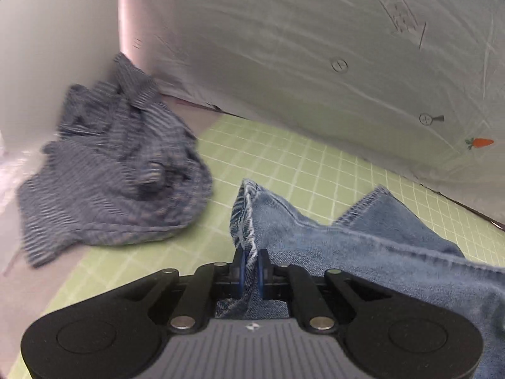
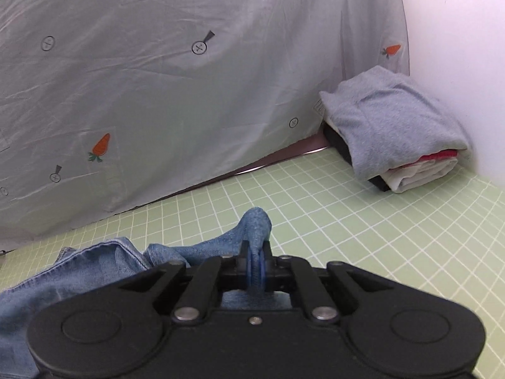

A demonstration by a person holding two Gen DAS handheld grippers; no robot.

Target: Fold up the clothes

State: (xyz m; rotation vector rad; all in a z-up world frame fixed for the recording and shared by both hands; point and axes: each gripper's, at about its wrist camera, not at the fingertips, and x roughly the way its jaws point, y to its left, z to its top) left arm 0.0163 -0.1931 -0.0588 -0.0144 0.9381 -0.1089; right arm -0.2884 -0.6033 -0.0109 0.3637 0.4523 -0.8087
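My left gripper [image 1: 251,273] has its jaws pinching a stitched edge of the denim jeans [image 1: 372,246]. My right gripper [image 2: 257,270] pinches another bunched fold of the same jeans [image 2: 94,268]. The denim drapes between the two grippers over the green grid mat [image 2: 363,230]. A crumpled blue striped shirt [image 1: 116,170] lies at the mat's left edge, blurred. Folded stack, grey garment [image 2: 394,120] on top, sits at the far right corner. Carrot-print sheet [image 2: 157,94] hangs behind.
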